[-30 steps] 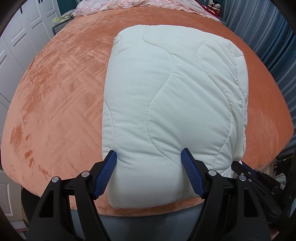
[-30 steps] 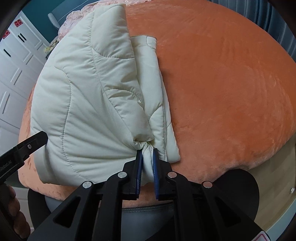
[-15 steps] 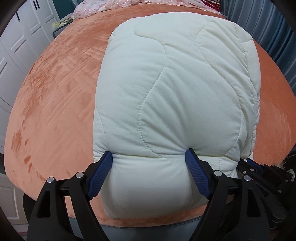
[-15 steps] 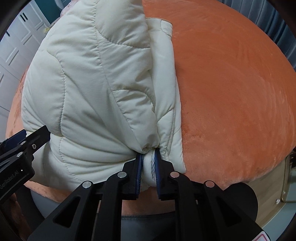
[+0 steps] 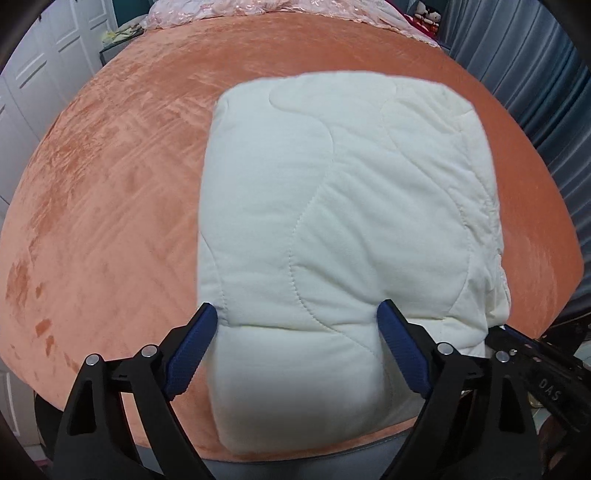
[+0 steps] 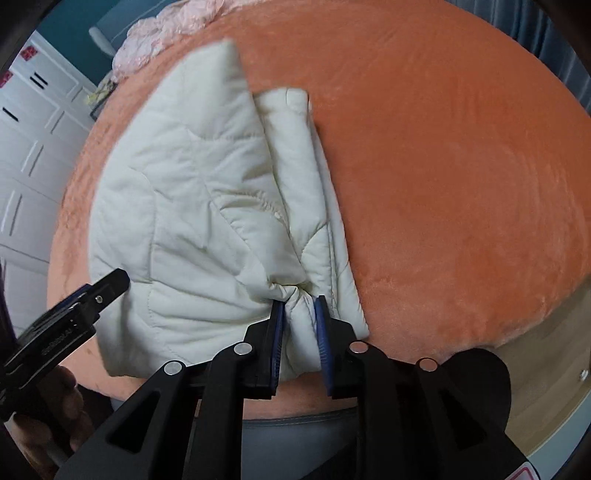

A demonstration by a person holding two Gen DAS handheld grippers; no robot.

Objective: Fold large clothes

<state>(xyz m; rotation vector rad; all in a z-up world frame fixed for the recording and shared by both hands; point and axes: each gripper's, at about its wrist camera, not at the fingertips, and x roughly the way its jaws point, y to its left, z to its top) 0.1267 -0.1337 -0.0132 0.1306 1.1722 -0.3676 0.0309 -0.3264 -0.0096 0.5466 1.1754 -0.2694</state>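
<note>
A cream quilted jacket, folded into a thick block, lies on the orange bed cover close to its near edge. My left gripper straddles the near end of the fold, its blue pads wide apart and its jaws opening; the fabric bulges between them. In the right wrist view the jacket shows its layered side edge. My right gripper has a bunched pinch of that edge between its narrow jaws, which are opening; both pads' inner faces show. The left gripper reaches in from the left.
The bed cover stretches bare to the right of the jacket. Pink bedding lies at the far end. White wardrobe doors stand left, blue curtains right. Wooden floor shows past the bed's near corner. A hand holds the left gripper.
The jacket, raised close to both cameras half a second ago, now sits lower and farther off on the bed. The right jaws have widened around the bunched edge; the left jaws spread slightly.
</note>
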